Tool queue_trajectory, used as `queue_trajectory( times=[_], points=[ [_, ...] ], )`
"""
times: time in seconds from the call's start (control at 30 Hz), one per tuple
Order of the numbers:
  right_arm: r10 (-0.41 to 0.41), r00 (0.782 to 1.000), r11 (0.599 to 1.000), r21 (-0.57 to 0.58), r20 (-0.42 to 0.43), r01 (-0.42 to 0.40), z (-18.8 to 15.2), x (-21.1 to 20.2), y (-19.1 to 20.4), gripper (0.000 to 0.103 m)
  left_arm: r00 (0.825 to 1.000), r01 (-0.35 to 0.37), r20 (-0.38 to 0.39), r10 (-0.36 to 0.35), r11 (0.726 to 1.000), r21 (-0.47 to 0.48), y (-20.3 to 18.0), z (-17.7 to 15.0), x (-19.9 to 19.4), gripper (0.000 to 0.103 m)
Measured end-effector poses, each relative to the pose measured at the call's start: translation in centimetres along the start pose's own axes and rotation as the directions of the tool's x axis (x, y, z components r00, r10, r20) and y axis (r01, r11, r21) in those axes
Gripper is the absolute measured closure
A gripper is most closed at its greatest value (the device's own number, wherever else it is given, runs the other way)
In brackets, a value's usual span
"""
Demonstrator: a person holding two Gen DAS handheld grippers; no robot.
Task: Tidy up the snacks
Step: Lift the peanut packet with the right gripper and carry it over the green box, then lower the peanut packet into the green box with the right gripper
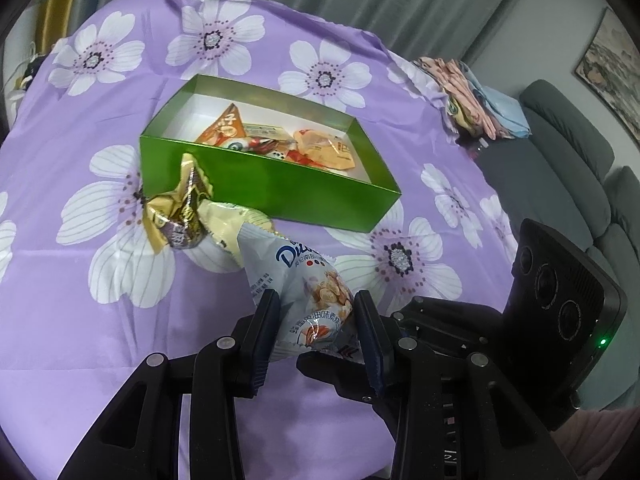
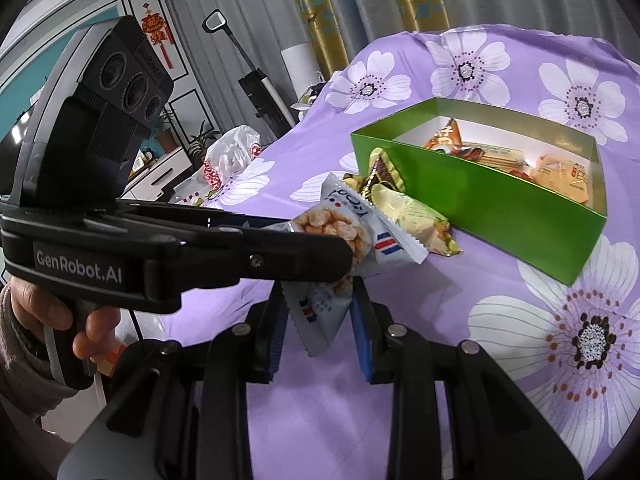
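Above the purple cloth (image 1: 120,340), both claws, left (image 1: 316,336) and right (image 2: 320,320), pinch one pale snack packet (image 1: 312,300).

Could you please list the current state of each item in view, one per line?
Green box: open, no lid, partly filled with snacks.
White peanut packet: sealed, gripped by both grippers.
Gold packet: sealed, lying on the cloth by the box.
Pale yellow packet: sealed, lying on the cloth.
Left gripper: jaws shut on the packet.
Right gripper: jaws shut on the packet.
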State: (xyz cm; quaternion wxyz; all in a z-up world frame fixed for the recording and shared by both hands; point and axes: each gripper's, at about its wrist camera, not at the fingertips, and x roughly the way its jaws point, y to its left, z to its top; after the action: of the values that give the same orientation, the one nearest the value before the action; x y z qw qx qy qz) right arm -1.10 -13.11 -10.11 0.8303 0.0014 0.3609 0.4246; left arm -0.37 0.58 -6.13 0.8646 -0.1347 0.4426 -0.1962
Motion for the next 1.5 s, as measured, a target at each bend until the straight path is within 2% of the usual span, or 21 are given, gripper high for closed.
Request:
queue_trajectory(
  times=[0.5, 0.87, 1.5],
  points=[
    [-0.055, 0.997, 0.998, 0.034, 0.06, 0.053, 0.5, -1.5, -2.1, 0.072, 0.999, 0.033, -0.01, -0.033, 0.998, 0.06, -2.3, 2.1, 1.7, 0.064],
    [-0.082, 0.99, 0.996, 0.039, 0.118, 0.078, 2.1, -2.2, -3.7, 0.072, 0.999, 0.051, 0.011, -0.053, 0.994, 0.101, -3.5, 4.6, 2.3, 0.064],
    [-0.135, 0.973, 0.991, 0.025, 0.185, 0.133, 6.7, -2.4, -6.7, 0.072, 0.996, 0.076, 0.027, -0.08, 0.987, 0.14, -4.0, 10.9, 3.4, 0.064]
  ],
)
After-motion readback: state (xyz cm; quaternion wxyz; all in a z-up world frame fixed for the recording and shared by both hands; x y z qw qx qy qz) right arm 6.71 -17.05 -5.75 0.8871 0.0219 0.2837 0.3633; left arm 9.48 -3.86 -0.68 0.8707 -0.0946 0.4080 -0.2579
